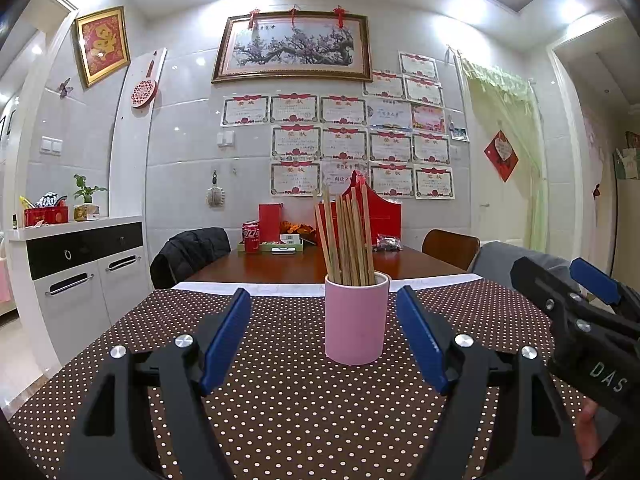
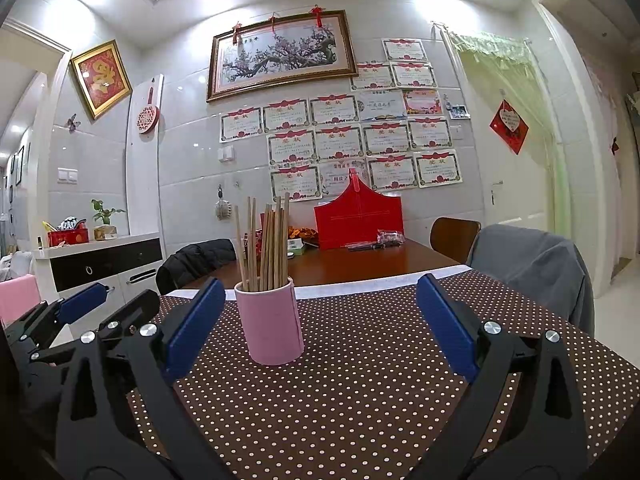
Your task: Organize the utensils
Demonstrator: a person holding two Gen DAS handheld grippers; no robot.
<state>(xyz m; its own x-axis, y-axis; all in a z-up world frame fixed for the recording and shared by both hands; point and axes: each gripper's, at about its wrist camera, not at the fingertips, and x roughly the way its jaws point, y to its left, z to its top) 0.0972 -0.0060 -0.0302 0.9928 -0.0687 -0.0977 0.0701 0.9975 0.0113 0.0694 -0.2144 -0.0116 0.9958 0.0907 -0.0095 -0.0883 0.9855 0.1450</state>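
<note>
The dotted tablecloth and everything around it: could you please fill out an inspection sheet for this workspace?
Surface: brown tablecloth with white dots over the near table; bare wood beyond.
Job's things: pink cup upright on the cloth, holding a bunch of wooden chopsticks.
Clutter: red bag, red can and small packets on the far wood, well away from the cup.
Grippers: left hand-held gripper open, empty, cup just ahead; right hand-held gripper open, empty.
Cables: nothing seen.
Surroundings: chairs draped with a dark jacket and grey cloth; white sideboard; certificates on the tiled wall.
</note>
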